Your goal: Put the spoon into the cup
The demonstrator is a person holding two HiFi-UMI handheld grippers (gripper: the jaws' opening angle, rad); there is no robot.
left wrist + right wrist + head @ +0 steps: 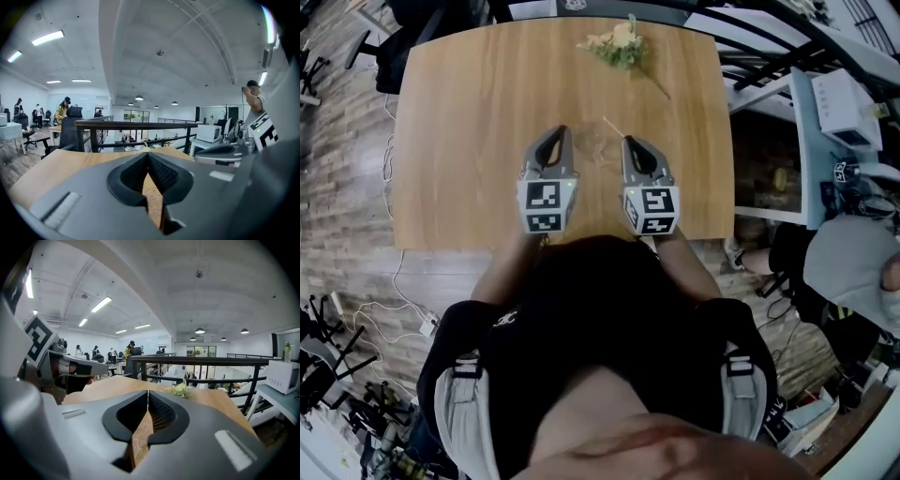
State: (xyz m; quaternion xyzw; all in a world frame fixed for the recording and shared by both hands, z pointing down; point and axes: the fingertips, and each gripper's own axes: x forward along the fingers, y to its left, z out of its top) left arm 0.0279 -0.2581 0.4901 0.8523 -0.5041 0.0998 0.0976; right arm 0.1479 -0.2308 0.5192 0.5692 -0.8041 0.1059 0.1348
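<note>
Shut tight, the grey left claw (148, 155) has its black ribbed pads meeting at the tips with nothing between them; only a sliver of wood grain shows through the gap lower down. The grey right claw (148, 394) stands the same way, jaws pressed together and empty. In the head view the left claw (559, 134) and right claw (631, 143) sit side by side and level, each with a black-and-white marker cube at its back end, both pointing away from the person over the near half of the light wooden counter (459, 122).

Just between the two tips stands the clear glass cup (592, 146), faint against the wood and touched by neither claw. A thin pale spoon (613, 128) shows as a slanted line just beyond the cup, by the right claw's tip. Whether it rests in the cup or beside it is too faint to tell.

Well past them, at the counter's far edge, lies a small bunch of pale yellow-white flowers with green leaves (620, 44), also seen ahead of the right claw (179, 390). Behind the counter runs a dark metal railing (136, 124), and off to the side sits a white microwave (285, 376). A person in grey (848, 267) is beside the counter's right end.
</note>
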